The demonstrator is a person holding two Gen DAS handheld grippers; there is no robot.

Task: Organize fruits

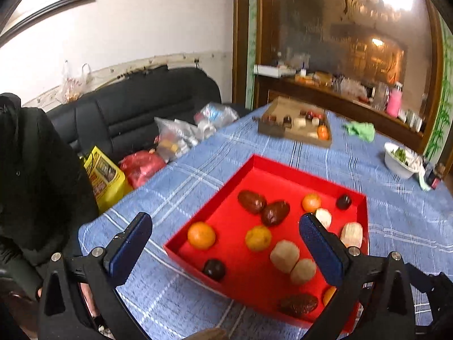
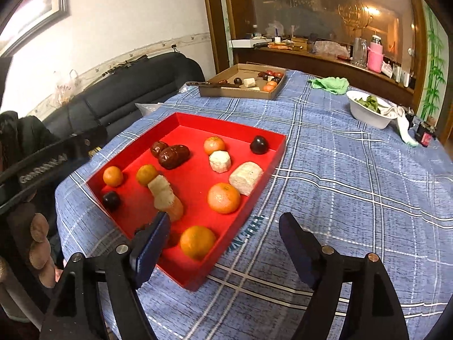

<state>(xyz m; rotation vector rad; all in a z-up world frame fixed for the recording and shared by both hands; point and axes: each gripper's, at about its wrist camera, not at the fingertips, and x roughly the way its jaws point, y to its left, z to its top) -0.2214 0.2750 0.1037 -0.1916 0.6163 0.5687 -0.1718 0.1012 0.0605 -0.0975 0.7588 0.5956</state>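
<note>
Both grippers stand wide apart in the jaws and hold nothing: the left gripper [image 1: 225,245] hangs over the near end of the red tray [image 2: 181,120], the right gripper [image 2: 225,228] over the tray's near right corner and the blue checked tablecloth [image 2: 339,184]. Inside the tray the right wrist view shows five oranges [image 2: 224,197], two dark red dates [image 2: 173,155], two dark round plums [image 2: 258,144] and four pale cut chunks [image 2: 245,178]; the left wrist view adds a third date [image 1: 297,305] by the near wall. Farther back sit one cardboard box [image 2: 243,92] of more fruit, one green cloth [image 2: 329,84] and one white bowl [image 2: 368,113]
</note>
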